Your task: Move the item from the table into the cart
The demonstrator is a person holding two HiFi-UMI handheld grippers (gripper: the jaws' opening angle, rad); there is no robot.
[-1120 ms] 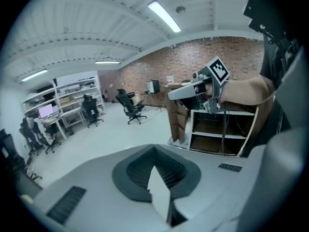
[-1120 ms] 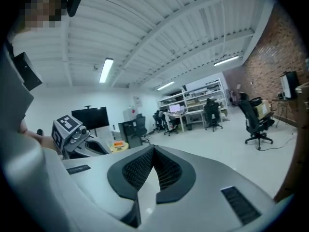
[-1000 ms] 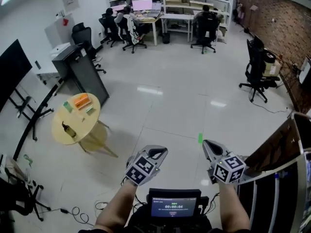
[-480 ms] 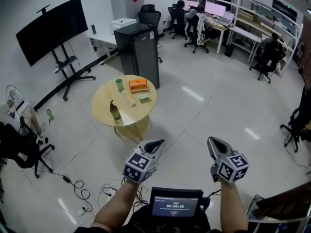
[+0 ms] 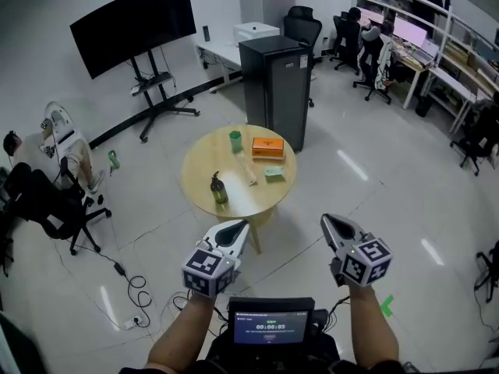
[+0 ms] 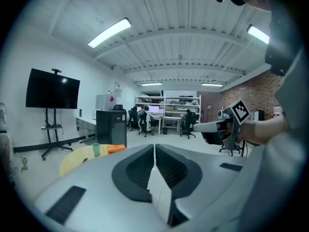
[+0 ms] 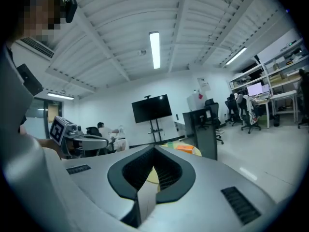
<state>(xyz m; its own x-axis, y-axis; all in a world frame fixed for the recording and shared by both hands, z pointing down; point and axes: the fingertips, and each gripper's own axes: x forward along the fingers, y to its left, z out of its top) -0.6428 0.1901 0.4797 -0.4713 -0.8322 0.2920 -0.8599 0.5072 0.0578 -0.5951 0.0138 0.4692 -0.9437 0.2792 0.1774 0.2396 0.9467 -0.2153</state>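
A round yellow table (image 5: 195,189) stands ahead of me. On it are a green cup (image 5: 235,141), an orange box (image 5: 267,147), a dark bottle (image 5: 219,188) and a small green packet (image 5: 274,173). My left gripper (image 5: 236,228) hovers short of the table's near edge. Its jaws are opening, only a narrow slit apart, with nothing between them. My right gripper (image 5: 331,223) hangs level with it to the right, shut and empty. The left gripper view shows the table (image 6: 79,156), cup (image 6: 96,149) and box (image 6: 116,148) beyond the left gripper (image 6: 154,146). No cart is in sight.
A black cabinet (image 5: 274,76) stands just behind the table. A large screen on a wheeled stand (image 5: 132,26) is at the back left. An office chair (image 5: 47,201) and floor cables (image 5: 136,287) lie to the left. Desks with seated people fill the back right.
My view has swung round: the table went from the far left to the centre and looks nearer. Both grippers stayed side by side in front of me, still empty.
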